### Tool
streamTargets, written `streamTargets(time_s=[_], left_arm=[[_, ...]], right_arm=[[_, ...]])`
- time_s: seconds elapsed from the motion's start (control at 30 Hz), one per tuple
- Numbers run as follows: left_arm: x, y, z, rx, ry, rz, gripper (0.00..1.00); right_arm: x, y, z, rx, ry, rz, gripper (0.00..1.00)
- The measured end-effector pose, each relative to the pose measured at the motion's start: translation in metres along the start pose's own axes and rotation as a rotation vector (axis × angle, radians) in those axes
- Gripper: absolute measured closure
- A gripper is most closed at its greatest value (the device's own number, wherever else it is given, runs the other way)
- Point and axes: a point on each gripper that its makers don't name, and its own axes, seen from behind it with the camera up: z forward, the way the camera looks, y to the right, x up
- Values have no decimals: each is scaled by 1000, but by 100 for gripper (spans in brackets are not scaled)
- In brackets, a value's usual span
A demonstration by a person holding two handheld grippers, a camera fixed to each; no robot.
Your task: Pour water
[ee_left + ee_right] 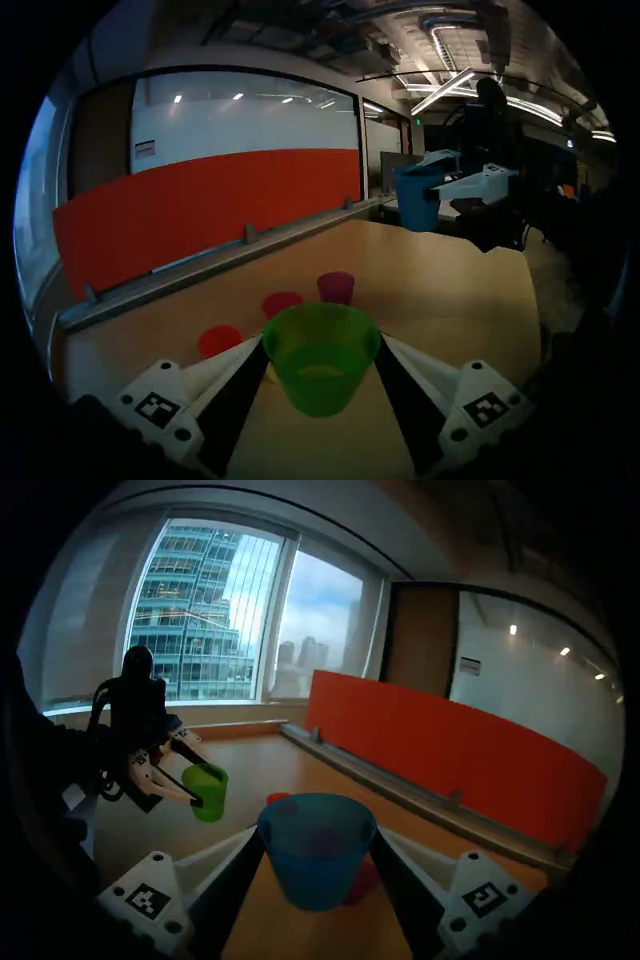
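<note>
Green cup (322, 364): upright between the two fingers of the left gripper (322, 340), close to the camera in the left gripper view; a paler band sits low inside it, and whether that is water cannot be told.
Left gripper: closed onto the green cup, one finger pressing each side; the right gripper view also shows it (200, 784) carrying the cup (206, 792) over the near part of the table (248, 768).
Blue cup (316, 856): upright, clamped on both sides by the right gripper (316, 836); its inside looks dark.
Right gripper: narrowed around the blue cup; in the left gripper view it (432, 176) holds that cup (418, 196) raised above the far end of the table (448, 272), well apart from the green one.
Small cups: two red cups (220, 340) (280, 302) and a magenta cup (335, 286) stand on the table just beyond the green cup.
Backdrop: an orange panel (208, 208) runs along the table's far edge; a window (216, 608) shows tall buildings.
</note>
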Motion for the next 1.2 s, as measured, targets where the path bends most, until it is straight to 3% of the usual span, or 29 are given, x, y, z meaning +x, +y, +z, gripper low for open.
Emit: streamTargets(time_s=[0.63, 1.2], left_arm=[[-56, -4, 16, -24, -155, -4, 13], [-90, -8, 25, -49, -254, -10, 13]], right_arm=[[-71, -2, 17, 47, -100, 98, 9], [-133, -10, 33, 91, -241, 126, 8]])
